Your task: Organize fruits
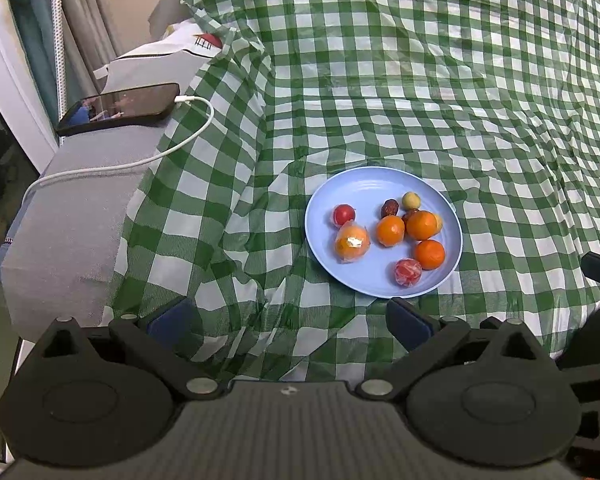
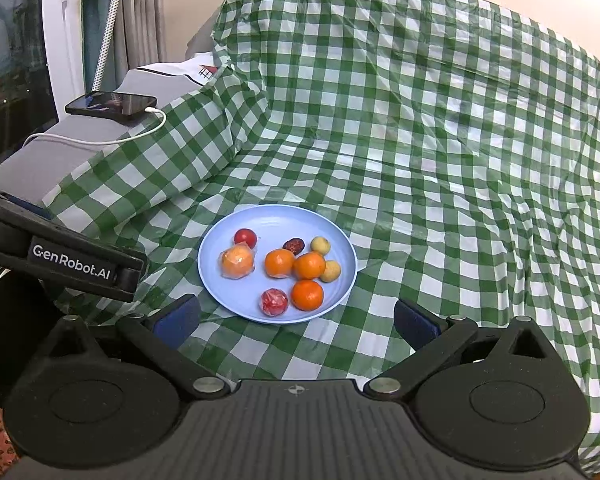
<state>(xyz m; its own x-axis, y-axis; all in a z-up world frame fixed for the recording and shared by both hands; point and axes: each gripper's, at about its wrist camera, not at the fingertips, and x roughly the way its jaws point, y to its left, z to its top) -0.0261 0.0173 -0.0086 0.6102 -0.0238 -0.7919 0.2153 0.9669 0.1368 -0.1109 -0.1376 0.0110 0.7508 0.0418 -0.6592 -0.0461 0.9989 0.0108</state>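
A light blue plate (image 1: 364, 188) (image 2: 268, 216) lies on the green checked cloth and holds several fruits: three bare oranges (image 1: 422, 225) (image 2: 307, 295), a wrapped orange (image 1: 352, 243) (image 2: 237, 261), a wrapped red fruit (image 1: 408, 273) (image 2: 274, 302), a red tomato (image 1: 344, 214) (image 2: 245, 237), a brown date (image 1: 389, 209) (image 2: 293, 245) and small yellow fruits (image 1: 412, 200) (image 2: 320, 245). My left gripper (image 1: 290, 322) is open and empty, just short of the plate's near-left side. My right gripper (image 2: 296, 320) is open and empty at the plate's near edge.
A phone (image 1: 120, 109) (image 2: 112, 105) on a white cable (image 1: 172, 148) rests on a grey armrest (image 1: 68, 216) at the left. The checked cloth (image 1: 440, 80) (image 2: 440, 120) covers seat and backrest. The left gripper's body (image 2: 60, 258) shows at the left of the right wrist view.
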